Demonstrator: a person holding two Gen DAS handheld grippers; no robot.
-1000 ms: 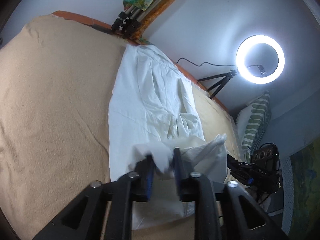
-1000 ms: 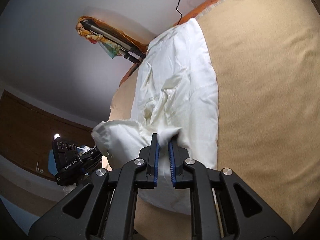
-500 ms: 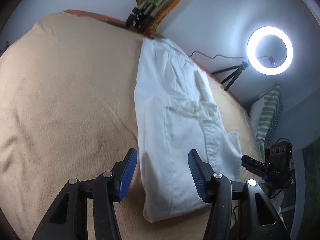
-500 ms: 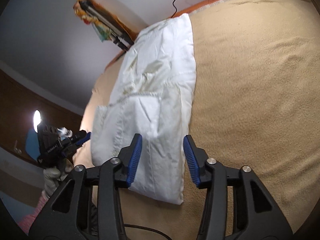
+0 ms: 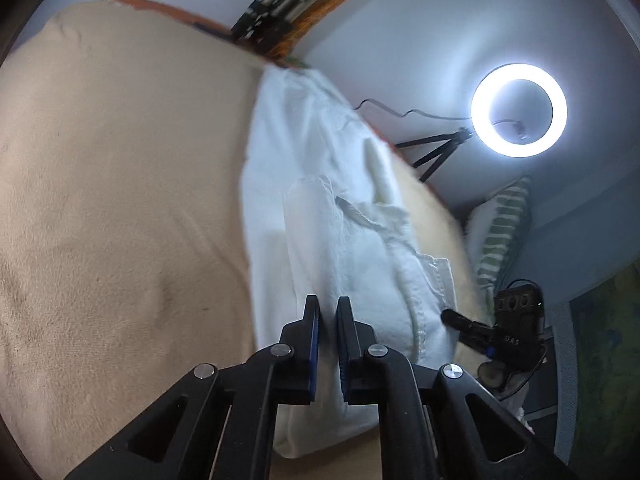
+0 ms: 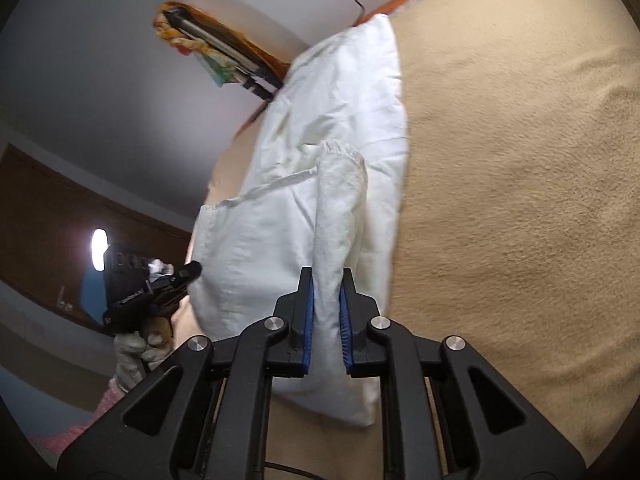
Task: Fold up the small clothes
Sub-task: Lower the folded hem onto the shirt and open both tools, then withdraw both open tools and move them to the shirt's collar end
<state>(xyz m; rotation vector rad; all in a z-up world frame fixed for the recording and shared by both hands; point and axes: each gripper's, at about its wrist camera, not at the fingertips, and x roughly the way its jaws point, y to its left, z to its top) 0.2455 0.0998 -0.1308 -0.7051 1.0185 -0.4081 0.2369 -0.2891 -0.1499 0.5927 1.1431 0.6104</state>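
A white garment (image 5: 320, 208) lies lengthwise on the beige blanket (image 5: 120, 200), its near part folded over itself. My left gripper (image 5: 328, 320) is shut on a pinched ridge of the garment at its near left side. In the right wrist view the same white garment (image 6: 344, 128) runs away from me, and my right gripper (image 6: 326, 300) is shut on a raised fold of it at the near right side. Each gripper shows in the other's view: the right one (image 5: 480, 328) and the left one (image 6: 160, 284).
A lit ring light (image 5: 519, 110) on a tripod stands beyond the bed's far right edge, by a striped pillow (image 5: 500, 232). Folded tripods and coloured cloth (image 5: 280, 12) lie at the far end. The beige blanket (image 6: 520, 200) spreads wide on both sides of the garment.
Both grippers released the lifted fold, opened wide half a second ago above the flat garment, and have now shut again on its near edge, pinching up ridges of cloth.
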